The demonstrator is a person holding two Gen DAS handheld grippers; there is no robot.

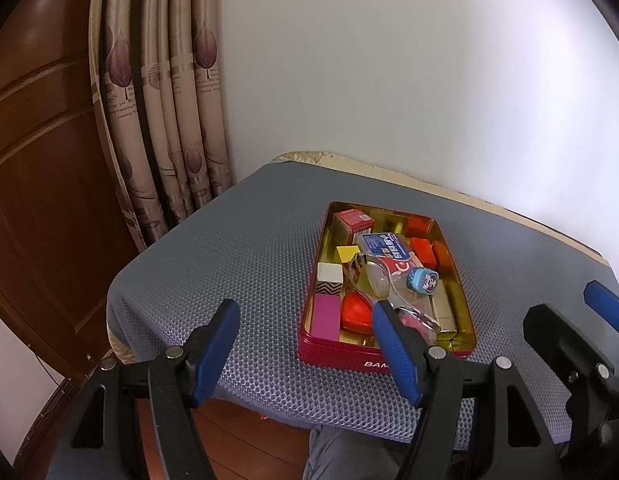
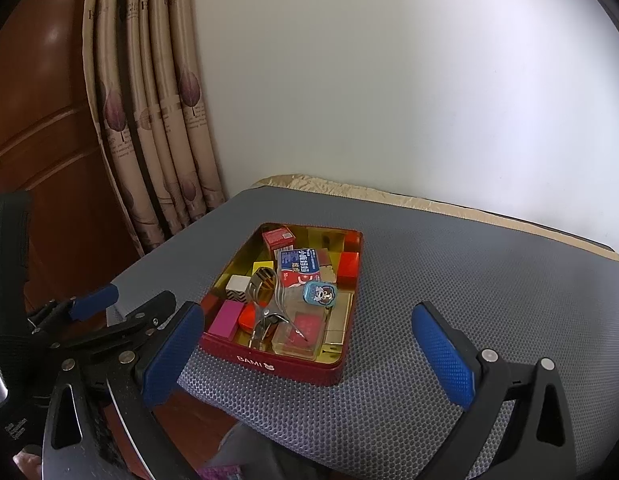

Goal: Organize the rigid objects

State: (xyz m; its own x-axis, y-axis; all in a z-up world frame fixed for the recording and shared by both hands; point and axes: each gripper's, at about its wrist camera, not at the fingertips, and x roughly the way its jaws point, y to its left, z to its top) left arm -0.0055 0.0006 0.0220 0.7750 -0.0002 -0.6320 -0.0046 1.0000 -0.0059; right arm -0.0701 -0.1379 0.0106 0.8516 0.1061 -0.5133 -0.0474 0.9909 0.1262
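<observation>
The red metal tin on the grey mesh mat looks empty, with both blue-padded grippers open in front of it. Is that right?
Not quite: the red metal tin is not empty. It holds coloured blocks, small boxes and a round blue tin, as the right wrist view shows. The left gripper and right gripper are indeed open.

In the left wrist view, the left gripper's blue-padded right finger (image 1: 393, 354) covers part of the red rectangular tin's (image 1: 341, 354) near wall, cutting its white lettering short. The clear plastic box (image 2: 299, 330) inside holds something red, perhaps a card. Print on the blue-and-red toothpaste carton (image 2: 299, 266) is too small to read.
</observation>
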